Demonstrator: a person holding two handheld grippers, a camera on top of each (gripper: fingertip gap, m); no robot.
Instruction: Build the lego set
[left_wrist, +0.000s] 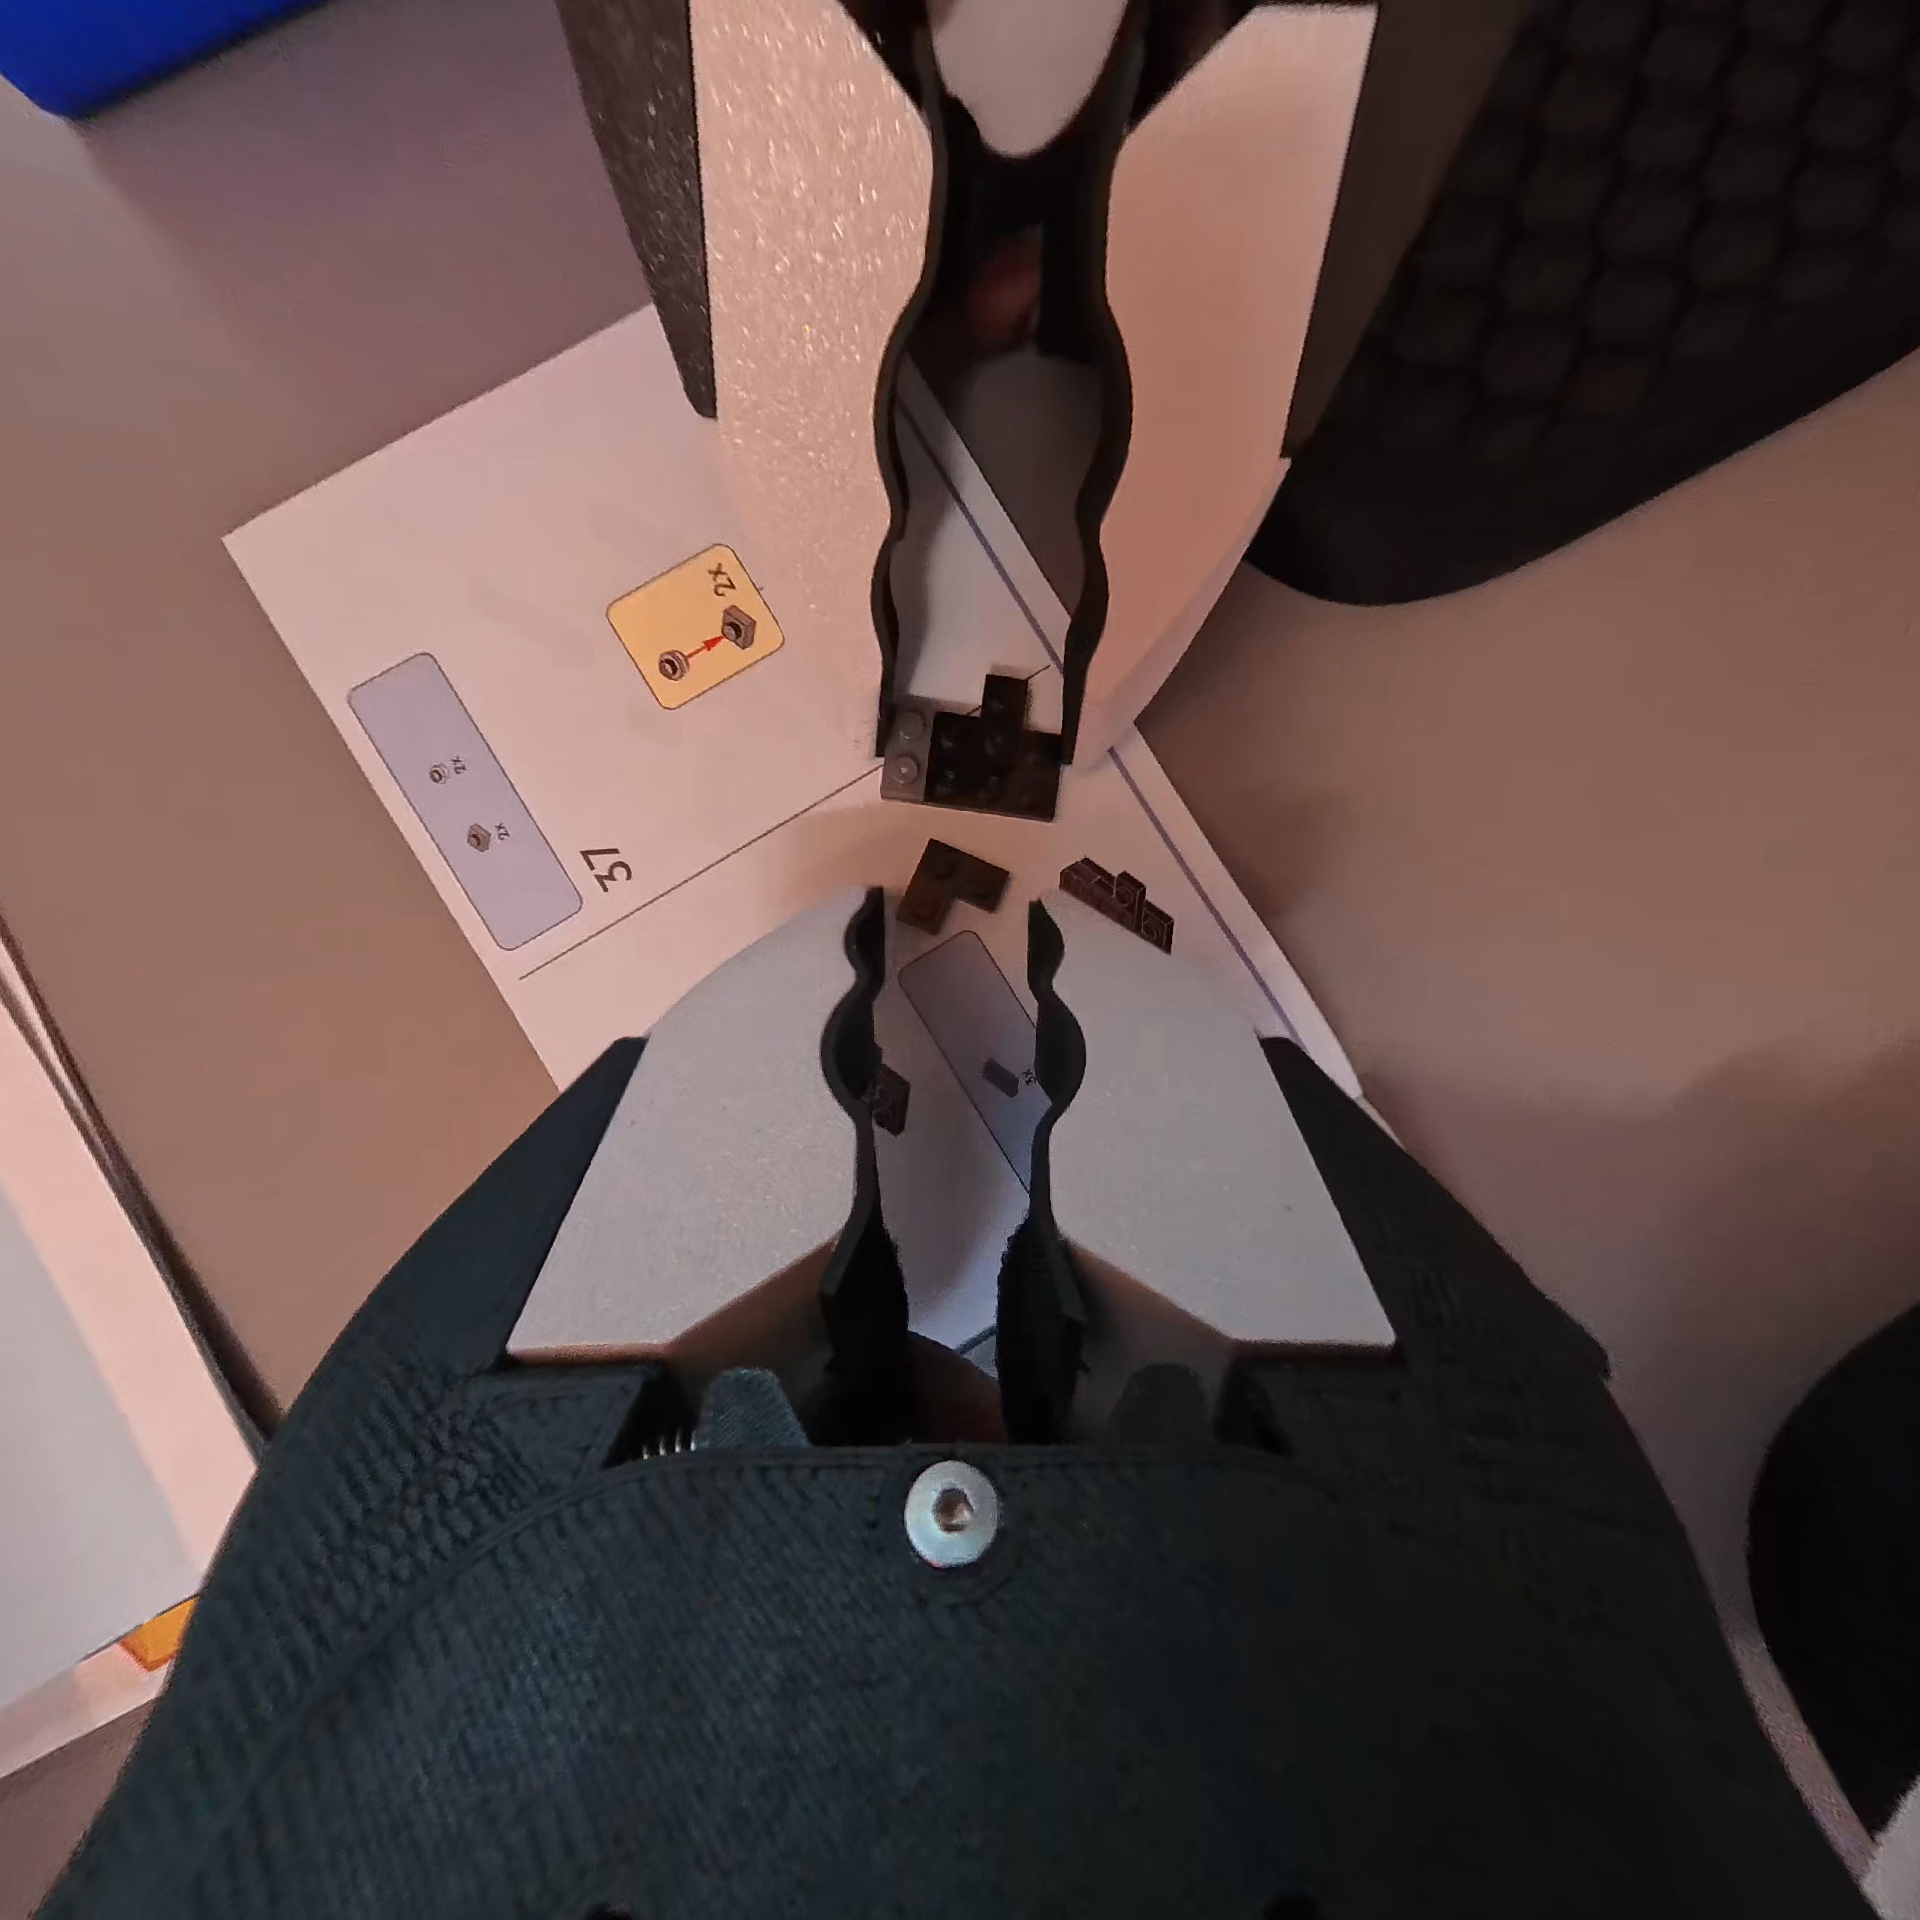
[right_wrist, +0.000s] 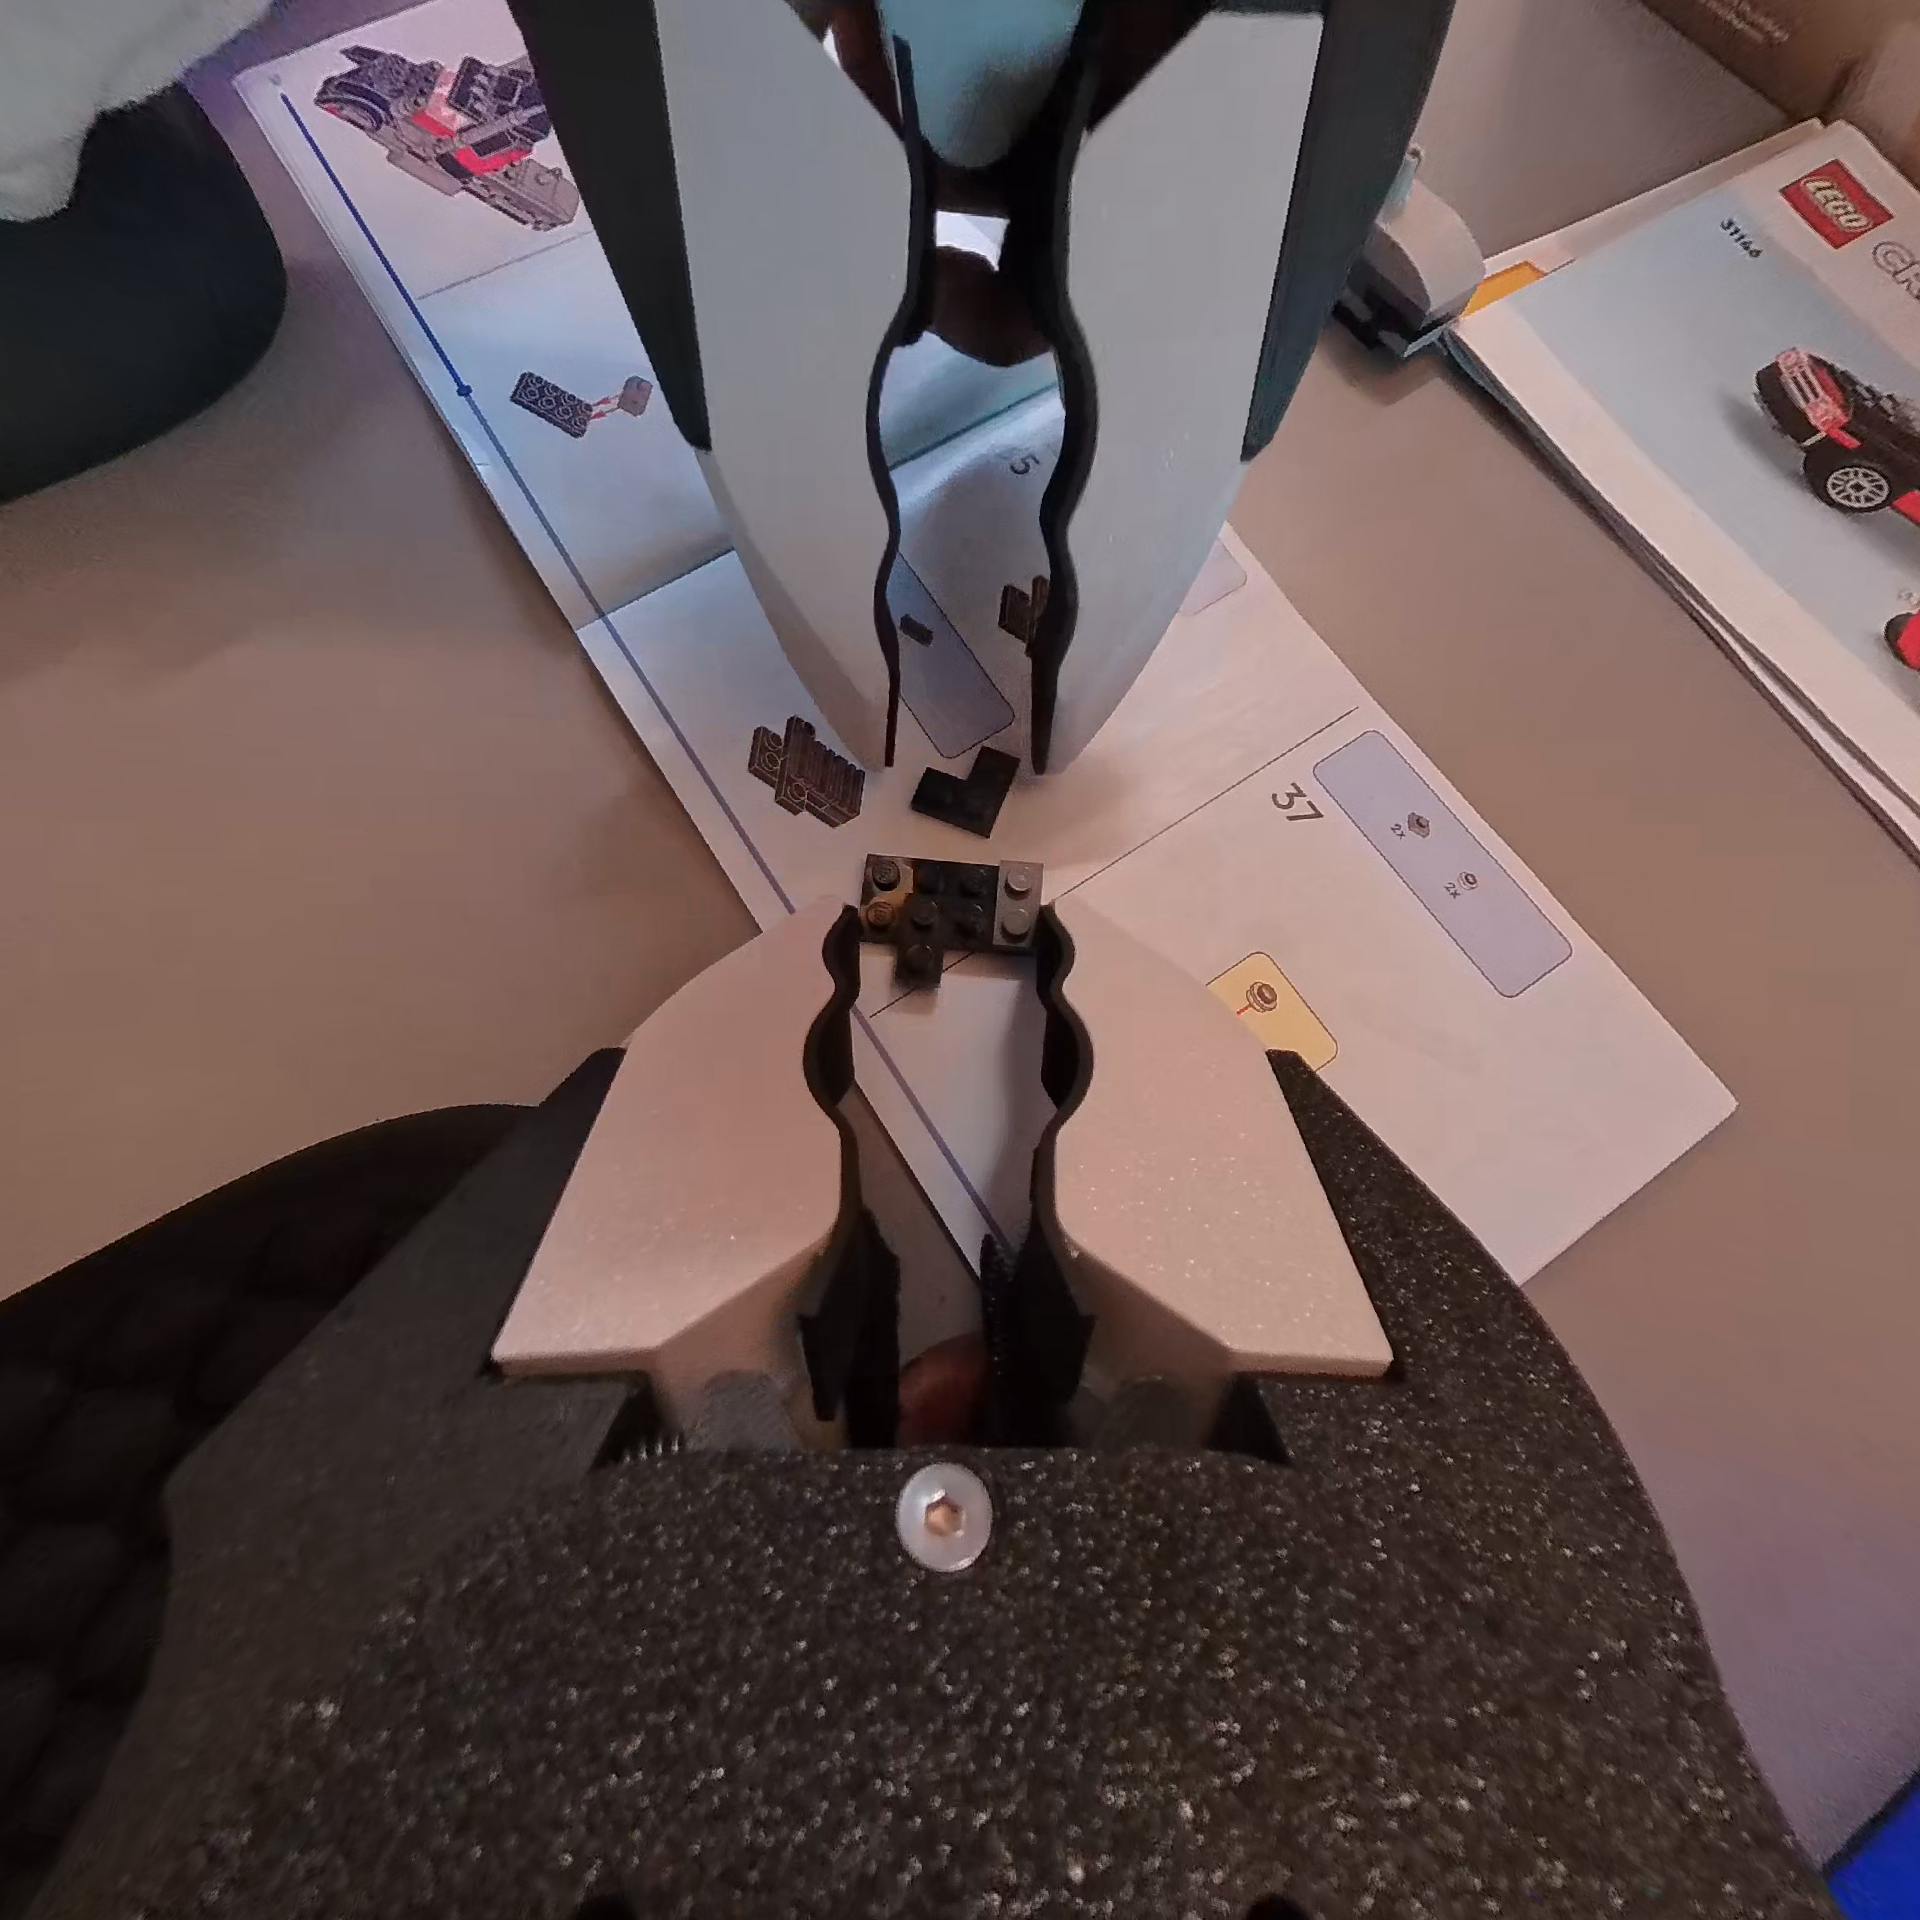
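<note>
Nearest the lens, the right gripper (right_wrist: 943, 920) clamps a small assembly (right_wrist: 951, 907) of black plates with a grey plate at one end, held just above the open instruction booklet (right_wrist: 1403, 1091). Facing it, the left gripper (left_wrist: 956, 909) stands parted and holds nothing, tips either side of a loose black L-shaped plate (left_wrist: 948, 881) lying on the page. What looks like a printed brick drawing (left_wrist: 1120, 900) sits beside it.

Matt paper instruction sheet (right_wrist: 1403, 1122); glossy plastic L-shaped plate (right_wrist: 964, 795); smooth matt table (right_wrist: 312, 831).
</note>
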